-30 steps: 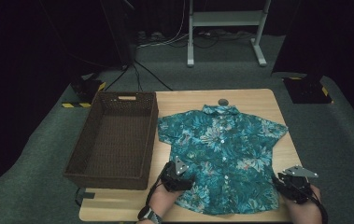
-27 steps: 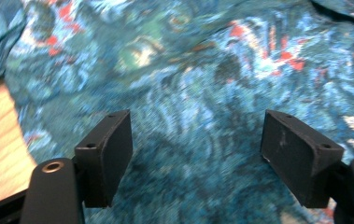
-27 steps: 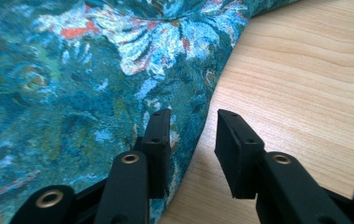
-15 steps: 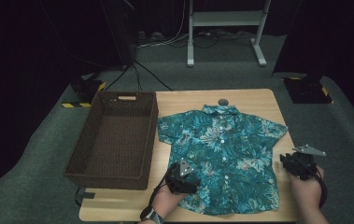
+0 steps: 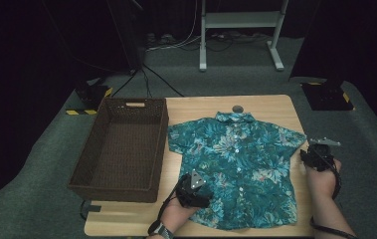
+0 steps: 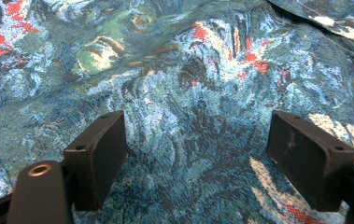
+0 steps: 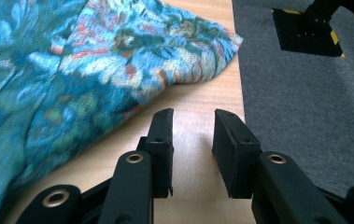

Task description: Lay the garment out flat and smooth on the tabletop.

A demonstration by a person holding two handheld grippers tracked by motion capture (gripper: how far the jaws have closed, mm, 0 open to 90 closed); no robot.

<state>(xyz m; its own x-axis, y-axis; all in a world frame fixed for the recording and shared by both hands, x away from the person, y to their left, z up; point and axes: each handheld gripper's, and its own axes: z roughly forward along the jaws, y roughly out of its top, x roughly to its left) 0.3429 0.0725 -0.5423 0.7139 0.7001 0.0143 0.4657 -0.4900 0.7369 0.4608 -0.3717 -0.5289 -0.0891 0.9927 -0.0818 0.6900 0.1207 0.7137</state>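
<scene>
A teal floral short-sleeved shirt [image 5: 235,164] lies spread flat, front up, on the wooden table [image 5: 270,102]. My left gripper [image 5: 195,195] rests on its lower left hem. In the left gripper view its jaws [image 6: 198,121] stand wide apart and have just been opening; the shirt cloth [image 6: 188,56] lies flat under and between them, unpinched. My right gripper [image 5: 313,155] sits at the table's right edge beside the right sleeve. Its jaws [image 7: 194,114] are open by a narrow gap over bare wood [image 7: 198,93], with nothing between them and the sleeve [image 7: 72,70] just ahead to the left.
A dark woven basket [image 5: 126,102] stands to the left of the shirt, partly over the table's left edge. A small grey round object [image 5: 236,108] lies behind the collar. Grey carpet [image 7: 305,93] borders the table, and a black base plate [image 5: 328,94] sits at the far right.
My right hand has moved away from the table's near edge, along the right side, up to the shirt's right sleeve. The left hand and the shirt have stayed put.
</scene>
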